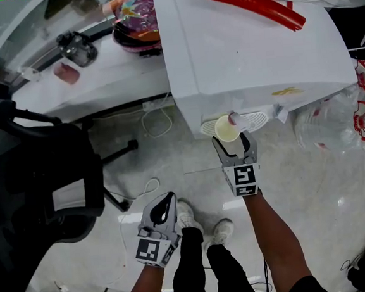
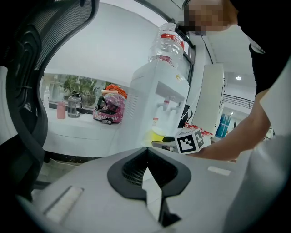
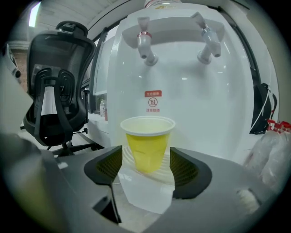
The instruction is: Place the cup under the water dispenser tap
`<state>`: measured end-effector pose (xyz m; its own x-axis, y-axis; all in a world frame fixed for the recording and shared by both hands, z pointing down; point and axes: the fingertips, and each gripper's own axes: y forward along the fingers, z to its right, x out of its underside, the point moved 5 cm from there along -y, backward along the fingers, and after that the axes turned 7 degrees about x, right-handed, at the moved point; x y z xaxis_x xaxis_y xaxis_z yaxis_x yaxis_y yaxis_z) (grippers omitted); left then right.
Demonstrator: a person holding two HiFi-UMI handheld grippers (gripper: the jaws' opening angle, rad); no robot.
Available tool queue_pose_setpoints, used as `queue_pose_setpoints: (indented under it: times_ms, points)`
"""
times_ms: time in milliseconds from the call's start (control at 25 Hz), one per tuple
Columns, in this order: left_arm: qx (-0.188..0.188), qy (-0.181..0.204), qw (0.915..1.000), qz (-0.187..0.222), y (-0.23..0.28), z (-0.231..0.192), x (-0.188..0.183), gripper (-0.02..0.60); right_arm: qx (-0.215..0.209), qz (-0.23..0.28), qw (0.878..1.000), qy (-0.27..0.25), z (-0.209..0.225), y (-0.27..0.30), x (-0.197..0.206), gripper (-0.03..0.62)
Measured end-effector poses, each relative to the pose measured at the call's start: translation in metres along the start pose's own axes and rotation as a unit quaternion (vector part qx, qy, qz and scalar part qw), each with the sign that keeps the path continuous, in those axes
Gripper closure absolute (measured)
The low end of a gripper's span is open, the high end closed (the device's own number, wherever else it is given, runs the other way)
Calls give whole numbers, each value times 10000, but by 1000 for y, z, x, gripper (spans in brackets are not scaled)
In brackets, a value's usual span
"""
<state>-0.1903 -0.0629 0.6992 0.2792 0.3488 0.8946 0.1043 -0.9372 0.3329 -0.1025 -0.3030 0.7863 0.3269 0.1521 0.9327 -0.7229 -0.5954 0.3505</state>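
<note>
Directly ahead of the right hand-held gripper (image 3: 146,168), between its spread jaws with a gap on either side, one yellow cup (image 3: 147,143) stands upright, mouth up, on the drip tray (image 3: 125,157). It sits below the left of the dispenser's (image 3: 191,104) two taps (image 3: 146,43), the red-collared one. This gripper is the nearer by far; the likely next move is a straight pull back, clear of the cup's sides. The left hand-held gripper (image 1: 164,204) hangs low and near, well apart from the cup, its jaws pressed together on nothing.
</note>
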Motion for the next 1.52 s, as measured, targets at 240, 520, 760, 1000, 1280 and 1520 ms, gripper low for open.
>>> queue_pose_setpoints:
  times_ms: [240, 520, 760, 1000, 1280, 1520]
  points:
    - [54, 116, 9998, 144, 0, 9, -21, 566, -166, 166, 9997, -67, 0, -44, -22, 267]
    - [153, 186, 9994, 231, -11, 43, -72, 566, -443, 717, 9952, -500, -12, -145, -113, 328]
    - [318, 389, 9972, 559, -35, 76, -125, 566, -263, 983, 9939, -415, -15, -215, -180, 508]
    - [293, 417, 9952, 830, -70, 119, -177, 566, -280, 1276, 9911, -249, -19, -278, -247, 592]
    - [237, 597, 9960, 626, -102, 157, -190, 566, -223, 1110, 9933, -210, -17, -332, -280, 592]
    - [363, 730, 9939, 740, -115, 182, -212, 566, -82, 1171, 9927, -283, -7, -360, -296, 592]
